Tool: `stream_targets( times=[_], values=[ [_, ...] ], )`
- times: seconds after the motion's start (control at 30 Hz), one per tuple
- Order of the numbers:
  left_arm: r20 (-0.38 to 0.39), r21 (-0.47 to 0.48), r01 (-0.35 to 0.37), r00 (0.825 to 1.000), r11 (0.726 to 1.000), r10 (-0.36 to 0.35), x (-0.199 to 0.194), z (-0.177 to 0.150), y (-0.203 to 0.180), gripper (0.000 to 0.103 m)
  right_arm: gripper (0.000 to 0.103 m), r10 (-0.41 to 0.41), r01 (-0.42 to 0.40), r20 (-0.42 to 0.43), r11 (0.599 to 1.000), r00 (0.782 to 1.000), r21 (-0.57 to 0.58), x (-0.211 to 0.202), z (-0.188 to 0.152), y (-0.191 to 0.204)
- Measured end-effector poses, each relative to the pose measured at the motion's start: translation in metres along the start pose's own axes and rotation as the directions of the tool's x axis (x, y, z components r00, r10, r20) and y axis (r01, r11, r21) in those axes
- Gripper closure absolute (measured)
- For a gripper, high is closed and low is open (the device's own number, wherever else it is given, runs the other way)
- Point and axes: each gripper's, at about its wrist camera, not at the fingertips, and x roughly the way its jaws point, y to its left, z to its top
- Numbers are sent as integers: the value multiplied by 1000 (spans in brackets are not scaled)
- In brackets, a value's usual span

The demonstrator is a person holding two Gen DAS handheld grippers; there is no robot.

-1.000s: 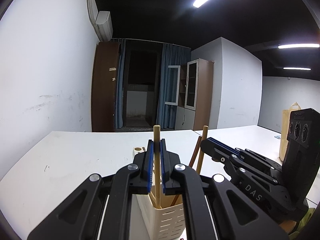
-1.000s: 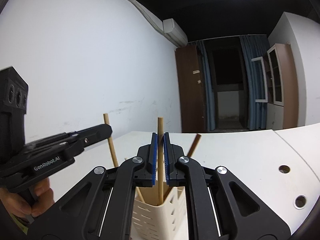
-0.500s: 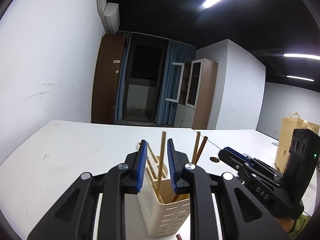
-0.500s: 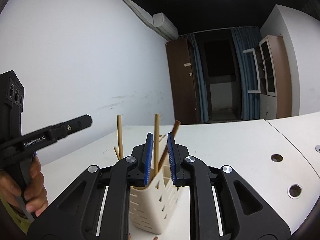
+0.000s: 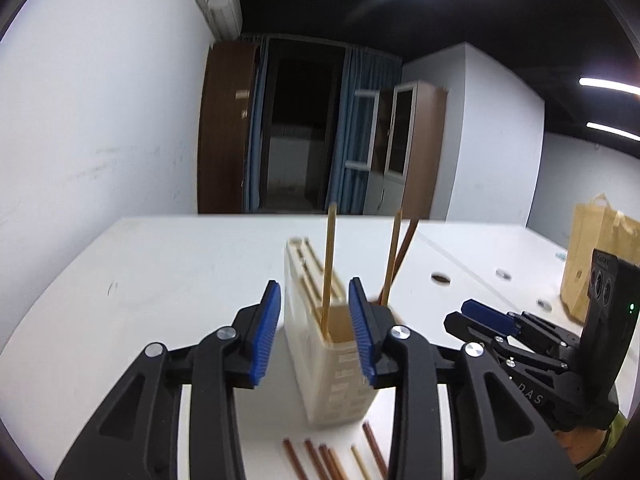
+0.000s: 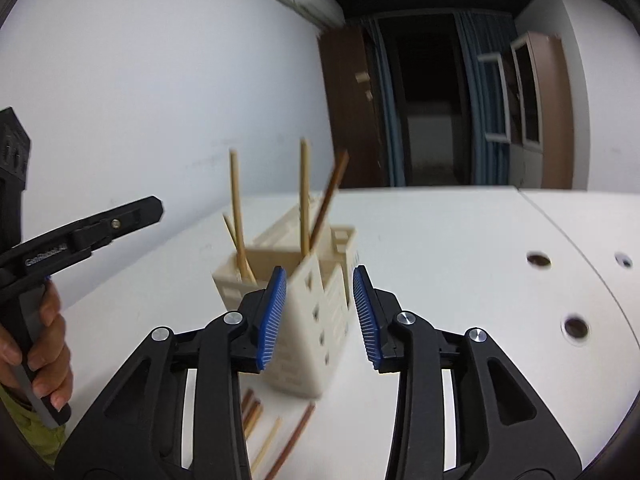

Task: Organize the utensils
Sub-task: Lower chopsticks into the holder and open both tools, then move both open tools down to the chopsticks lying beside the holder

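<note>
Left wrist view: the left gripper (image 5: 314, 330) has let go of the pale chopstick (image 5: 329, 264) it clamped a second ago; its jaws are opening, with nothing pressed between the blue pads. That chopstick now stands in the cream utensil holder (image 5: 336, 376), at its near end. Right wrist view: the right gripper (image 6: 320, 320) has likewise released its pale chopstick (image 6: 305, 200), jaws opening and clear of it; the stick stands inside the holder beside a dark chopstick (image 6: 329, 200). Both placements appear complete. Outstanding: several loose chopsticks (image 5: 332, 460) lie on the white table (image 5: 160, 280) just in front of the holder. In my judgement these are next for collection.
</note>
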Motion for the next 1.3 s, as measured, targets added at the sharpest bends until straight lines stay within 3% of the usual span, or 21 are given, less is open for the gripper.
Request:
stream_targets(
  times=[0.23,0.57,0.83,0.93,1.3],
  values=[
    [-160,-44,-43,987,998,36,16,-27,9,68,62,-22,24,-110,1000,994,12,10,-22,5],
    [-276,-36,-84,959,996,71,34,-59,19,68,56,-38,41,-244,999,969,7,32,-50,11],
    [-409,34,-136,902,990,138,58,-89,19,68,56,-48,42,-333,999,942,-25,49,-66,16],
    [-452,34,-131,882,991,132,65,-97,20,68,56,-47,44,-375,999,926,-17,58,-75,16],
    [-531,15,-124,840,992,113,88,-116,24,68,56,-57,58,-481,998,875,-12,91,-101,15]
  ],
)
